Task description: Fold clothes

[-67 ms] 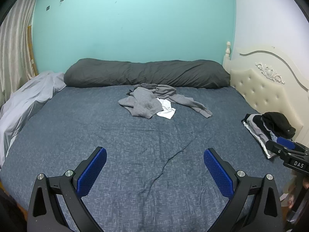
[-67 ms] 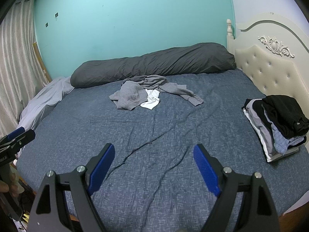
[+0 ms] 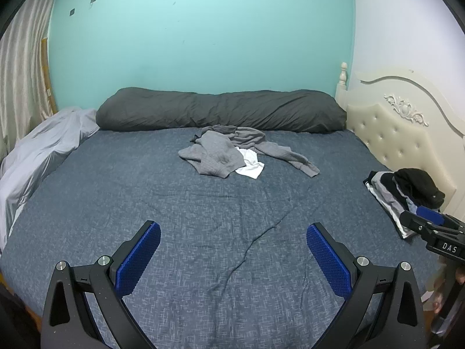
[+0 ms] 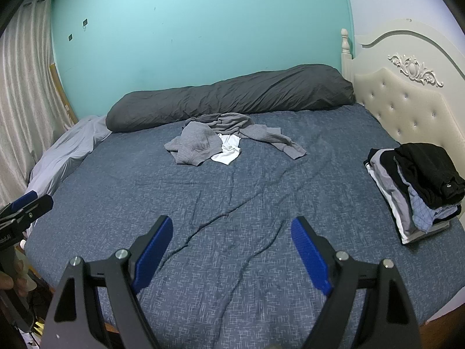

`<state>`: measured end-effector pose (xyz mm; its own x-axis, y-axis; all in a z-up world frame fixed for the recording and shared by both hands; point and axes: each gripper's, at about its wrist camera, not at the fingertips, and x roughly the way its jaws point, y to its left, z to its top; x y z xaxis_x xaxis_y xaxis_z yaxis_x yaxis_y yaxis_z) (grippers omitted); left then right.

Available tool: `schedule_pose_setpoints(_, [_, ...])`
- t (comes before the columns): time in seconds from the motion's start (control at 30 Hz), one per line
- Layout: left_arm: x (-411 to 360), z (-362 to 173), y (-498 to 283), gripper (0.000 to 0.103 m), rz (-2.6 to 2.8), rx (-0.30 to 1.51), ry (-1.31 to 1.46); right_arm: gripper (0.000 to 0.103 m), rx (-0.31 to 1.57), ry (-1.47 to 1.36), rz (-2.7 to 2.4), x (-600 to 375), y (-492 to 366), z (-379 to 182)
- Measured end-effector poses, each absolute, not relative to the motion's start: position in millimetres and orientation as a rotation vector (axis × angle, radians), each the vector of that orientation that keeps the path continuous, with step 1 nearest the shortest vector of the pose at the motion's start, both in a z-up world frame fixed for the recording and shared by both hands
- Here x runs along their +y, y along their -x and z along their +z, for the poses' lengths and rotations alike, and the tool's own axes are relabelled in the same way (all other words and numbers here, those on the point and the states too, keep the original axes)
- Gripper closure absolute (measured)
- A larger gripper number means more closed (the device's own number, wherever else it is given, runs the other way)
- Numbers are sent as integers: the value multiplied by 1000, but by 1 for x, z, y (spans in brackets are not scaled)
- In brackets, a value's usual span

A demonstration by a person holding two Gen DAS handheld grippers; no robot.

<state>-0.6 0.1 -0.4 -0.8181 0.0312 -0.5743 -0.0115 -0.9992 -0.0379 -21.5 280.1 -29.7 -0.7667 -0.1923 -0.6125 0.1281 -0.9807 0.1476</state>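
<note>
Toward twelve o'clock on the bed [image 3: 116, 203], the unfolded clothes [image 3: 221, 157] wait beside the pillow [image 3: 221, 107], while the left hand-held gripper [image 3: 232, 258] and right hand-held gripper [image 4: 229, 250] hover spread and empty, probably ready to reach, with folded stack [image 4: 418, 180] parked at three o'clock.

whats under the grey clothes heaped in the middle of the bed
A white garment pokes out from under the grey clothes; how far it runs beneath is covered. Below both lies the blue bedspread.

A dark grey bolster [image 3: 221, 109] lies along the turquoise wall [image 3: 203, 35], beside a cream headboard [image 4: 407, 99].
</note>
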Motion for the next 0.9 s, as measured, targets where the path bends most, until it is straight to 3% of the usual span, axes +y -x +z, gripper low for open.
schedule_pose_setpoints(0.9, [-2, -3, 2, 1, 2955, -64, 934, 19, -145, -977, -2799, 281, 21, -27])
